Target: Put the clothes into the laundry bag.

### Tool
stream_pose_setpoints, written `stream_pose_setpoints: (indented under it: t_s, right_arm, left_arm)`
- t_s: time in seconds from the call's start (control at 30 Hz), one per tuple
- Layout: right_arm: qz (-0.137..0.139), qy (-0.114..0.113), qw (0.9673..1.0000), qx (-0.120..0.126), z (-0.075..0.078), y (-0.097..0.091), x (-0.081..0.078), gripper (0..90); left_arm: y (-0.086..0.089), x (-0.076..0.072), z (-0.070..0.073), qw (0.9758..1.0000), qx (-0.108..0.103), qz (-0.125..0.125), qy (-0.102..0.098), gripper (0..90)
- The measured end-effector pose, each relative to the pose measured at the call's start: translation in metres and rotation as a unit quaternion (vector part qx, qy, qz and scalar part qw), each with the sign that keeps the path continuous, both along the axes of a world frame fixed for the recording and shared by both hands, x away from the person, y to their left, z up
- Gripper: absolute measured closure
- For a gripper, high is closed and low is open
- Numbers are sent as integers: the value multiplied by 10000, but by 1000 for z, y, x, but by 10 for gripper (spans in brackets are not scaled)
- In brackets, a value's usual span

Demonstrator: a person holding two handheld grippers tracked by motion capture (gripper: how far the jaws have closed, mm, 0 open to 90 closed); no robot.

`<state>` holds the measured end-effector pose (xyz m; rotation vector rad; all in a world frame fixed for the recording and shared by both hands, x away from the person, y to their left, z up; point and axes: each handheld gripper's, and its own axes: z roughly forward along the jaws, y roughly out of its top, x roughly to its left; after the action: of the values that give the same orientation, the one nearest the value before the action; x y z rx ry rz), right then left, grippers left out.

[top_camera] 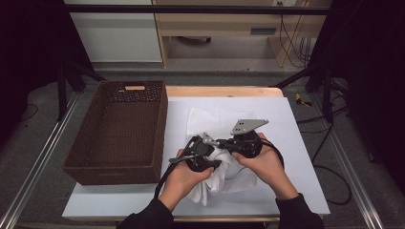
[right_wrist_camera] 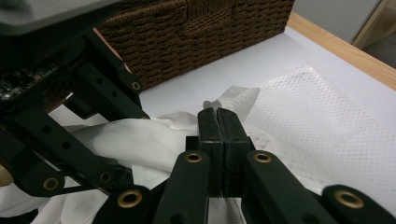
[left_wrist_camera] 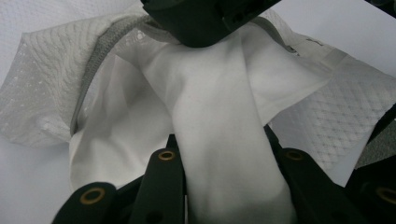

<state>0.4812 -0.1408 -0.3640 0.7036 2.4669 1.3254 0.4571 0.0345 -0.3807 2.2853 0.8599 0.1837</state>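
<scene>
The brown basket (top_camera: 117, 131) sits at the left of the high view. The white cloth (top_camera: 224, 171) lies bunched in the lower middle, right of it. Both grippers meet there. The left gripper (left_wrist_camera: 229, 186) squeezes a thick fold. The right gripper (right_wrist_camera: 218, 140) is pinched tight on the cloth's edge.

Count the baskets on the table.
1: a brown wicker basket on the table's left side, left of the white garment both grippers hold. Nothing suggests another hidden.
</scene>
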Motion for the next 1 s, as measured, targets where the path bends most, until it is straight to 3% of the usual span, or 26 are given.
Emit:
stream_pose_setpoints:
  t_s: [0.3, 0.73, 1.0]
  right_arm:
    - [37, -134, 9999, 47, 8, 2, -3, 899]
    - [84, -180, 9998, 70, 10, 4, -2, 899]
    - [67, -168, 9998, 88, 10, 2, -2, 898]
  left_arm:
    - [7, -2, 9, 9999, 93, -8, -47, 714]
    - [8, 4, 0, 10000, 41, 85, -24, 716]
    - [7, -1, 6, 9999, 67, 34, -89, 715]
